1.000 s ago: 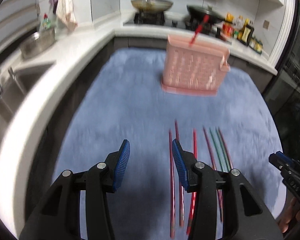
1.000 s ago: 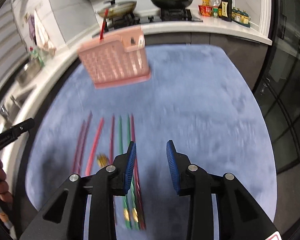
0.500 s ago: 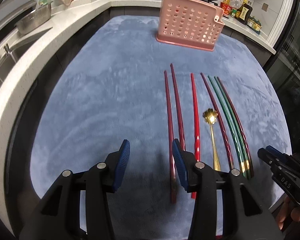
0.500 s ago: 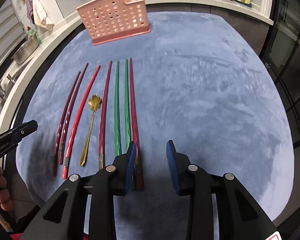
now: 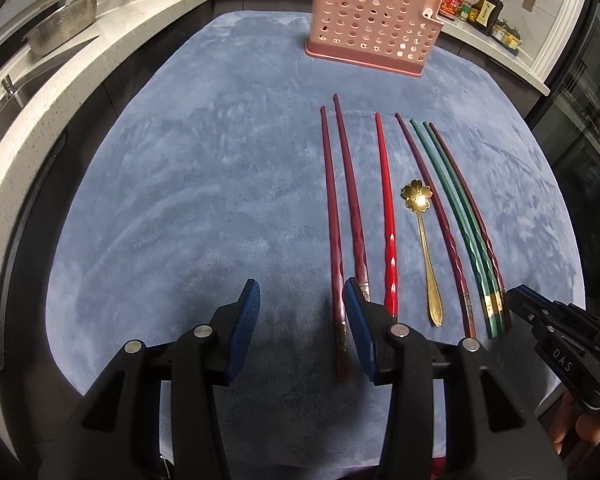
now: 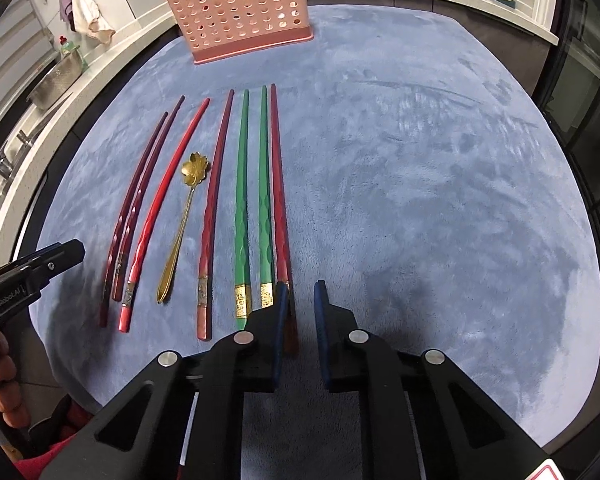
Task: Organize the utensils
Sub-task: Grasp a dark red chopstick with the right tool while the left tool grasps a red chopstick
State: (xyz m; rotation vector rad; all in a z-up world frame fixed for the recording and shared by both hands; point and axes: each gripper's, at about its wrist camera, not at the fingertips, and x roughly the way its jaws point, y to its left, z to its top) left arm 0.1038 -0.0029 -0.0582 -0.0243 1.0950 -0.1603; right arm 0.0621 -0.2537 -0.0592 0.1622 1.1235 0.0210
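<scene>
A kitchen with pale counters wraps around a surface (image 5: pixel 188 184) covered in soft blue-grey cloth, where the utensils lie in a near-to-far row: two dark maroon chopsticks (image 5: pixel 342 216) at the left, a bright red chopstick (image 5: pixel 388 216), a gold spoon with a flower-shaped bowl (image 5: pixel 420 220), another maroon stick, a pair of green chopsticks with gold bands (image 6: pixel 252 208), and a last dark red chopstick (image 6: pixel 279 200) at the right. A pink perforated plastic holder (image 5: pixel 374 36) stands upright at the far edge, one red utensil already poking out of it. The step in hand looks like the pick-up. The left tool (image 5: pixel 300 320) hangs spread, the leftmost maroon stick's near end showing between its jaws, untouched. The right tool (image 6: pixel 300 316) has just been closing, yet a gap remains and the dark red stick's end lies by its left jaw, seemingly not pinched. Next, each tool likely needs centring over its stick.
</scene>
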